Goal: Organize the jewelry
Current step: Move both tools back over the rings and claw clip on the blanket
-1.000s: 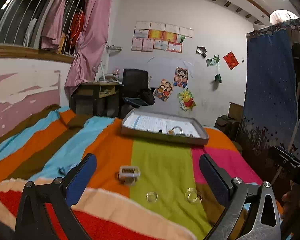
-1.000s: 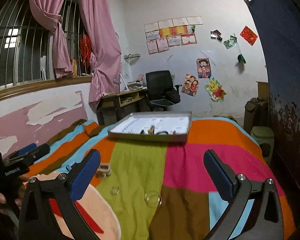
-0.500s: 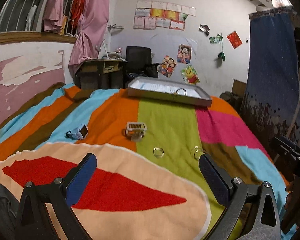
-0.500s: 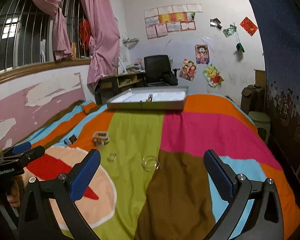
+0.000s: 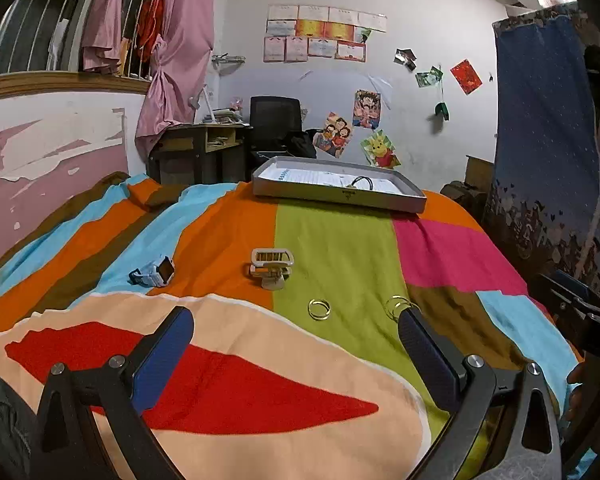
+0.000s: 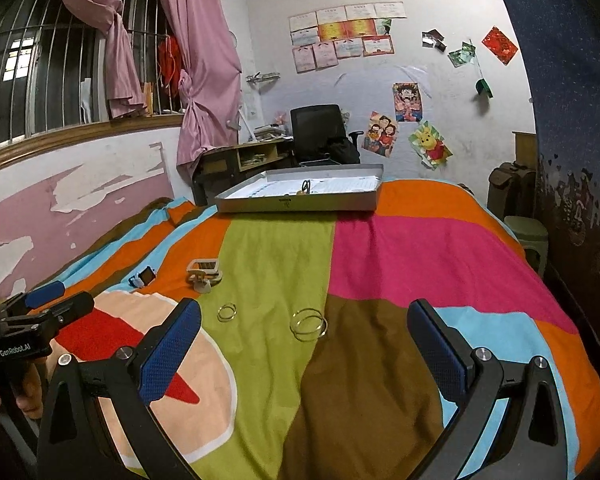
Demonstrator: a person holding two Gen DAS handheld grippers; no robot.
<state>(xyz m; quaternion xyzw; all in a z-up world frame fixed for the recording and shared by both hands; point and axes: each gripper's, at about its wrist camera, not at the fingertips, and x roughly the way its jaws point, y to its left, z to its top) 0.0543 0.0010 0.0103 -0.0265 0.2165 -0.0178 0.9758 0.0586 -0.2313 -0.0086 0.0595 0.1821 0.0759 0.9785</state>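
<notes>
Both grippers now view the bedspread point(image 5: 332, 240) from higher and further back than a second ago. Left gripper point(image 5: 296, 340) and right gripper point(image 6: 304, 336): jaws wide apart, empty. Task barely begun: the hair clip point(image 5: 271, 267), blue watch point(image 5: 154, 272), small ring pair point(image 5: 319, 309) and larger bangles point(image 6: 308, 323) lie loose mid-bed, well apart from the grey tray point(image 5: 336, 196) at the far end. Tray contents are too small to identify.
</notes>
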